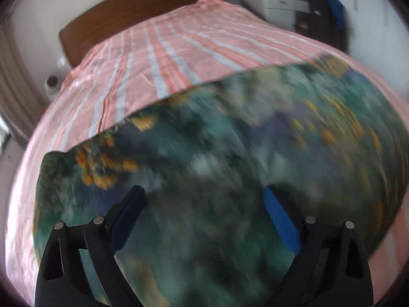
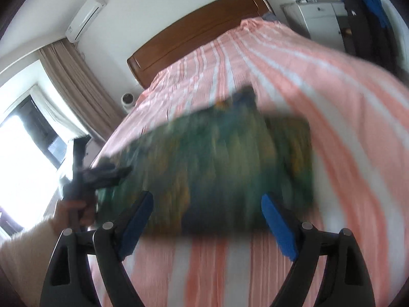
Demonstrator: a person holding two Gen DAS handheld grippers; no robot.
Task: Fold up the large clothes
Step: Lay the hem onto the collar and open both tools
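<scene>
Only the right view shows the hand (image 2: 74, 208); both grippers (image 1: 204, 199) (image 2: 207, 203) gape empty above the garment (image 2: 225, 174) at the bed's (image 2: 332, 107) foot edge

a bed (image 2: 332, 117) with a pink-and-white striped sheet and a brown wooden headboard (image 2: 194, 33). an air conditioner (image 2: 85, 19) on the wall above beige curtains (image 2: 76, 81) and a bright window (image 2: 23, 153). a white cabinet (image 2: 319, 15) stands beside dark and blue hanging clothes (image 2: 368, 12). a small white canister (image 2: 127, 101) sits by the bed.
</scene>
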